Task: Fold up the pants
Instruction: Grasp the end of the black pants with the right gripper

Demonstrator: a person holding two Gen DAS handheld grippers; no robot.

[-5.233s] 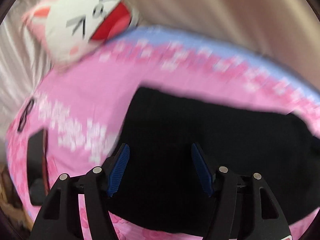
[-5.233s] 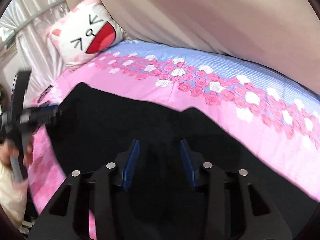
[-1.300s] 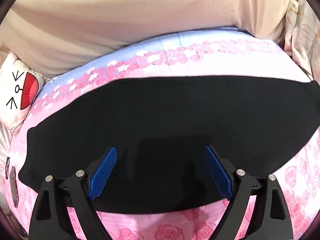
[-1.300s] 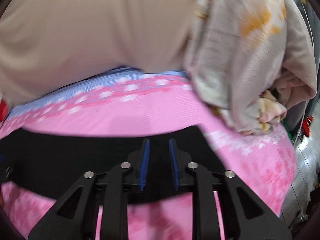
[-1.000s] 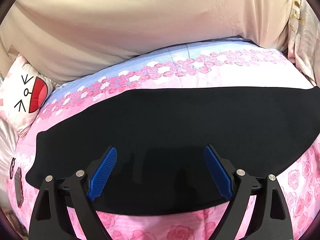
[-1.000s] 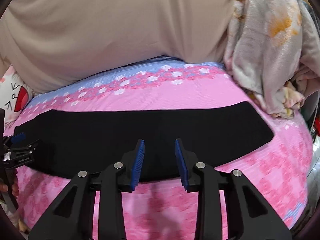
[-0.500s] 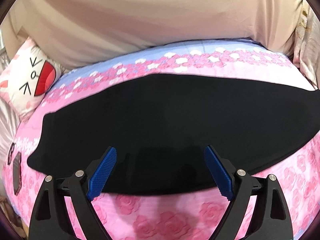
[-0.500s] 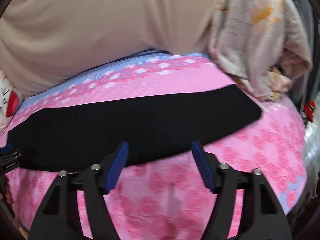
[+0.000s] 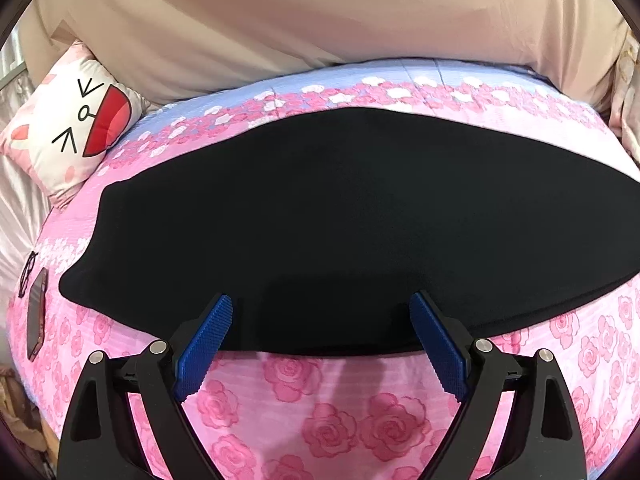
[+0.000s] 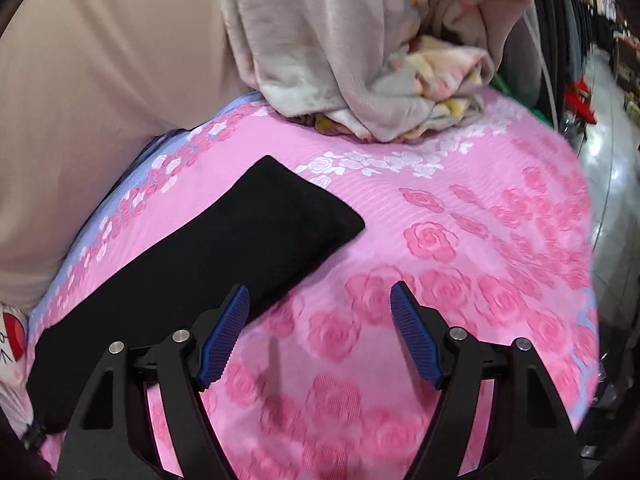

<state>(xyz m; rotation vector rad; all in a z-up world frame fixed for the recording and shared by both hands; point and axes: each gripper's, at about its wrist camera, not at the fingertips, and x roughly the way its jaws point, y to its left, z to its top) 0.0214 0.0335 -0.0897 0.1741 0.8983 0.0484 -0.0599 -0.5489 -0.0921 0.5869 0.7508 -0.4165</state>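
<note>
The black pants (image 9: 340, 220) lie flat as one long strip across the pink rose bedspread (image 9: 328, 412). My left gripper (image 9: 320, 336) is open and empty, its blue pads just above the strip's near edge. In the right wrist view the pants (image 10: 208, 264) run from lower left to a squared end at centre. My right gripper (image 10: 318, 328) is open and empty over bare bedspread (image 10: 460, 280), its left pad (image 10: 224, 336) at the strip's near edge.
A cat-face pillow (image 9: 68, 128) sits at the bed's left end. A dark phone-like object (image 9: 36, 316) lies near the left bed edge. A beige sheet (image 9: 320, 20) hangs behind. A bundled floral blanket (image 10: 368, 52) is piled at the right end; the bed drops off beyond.
Both grippers have pulled back toward the near edge of the pants. The right gripper opened wide and swung right toward the end of the strip. The pants lie still.
</note>
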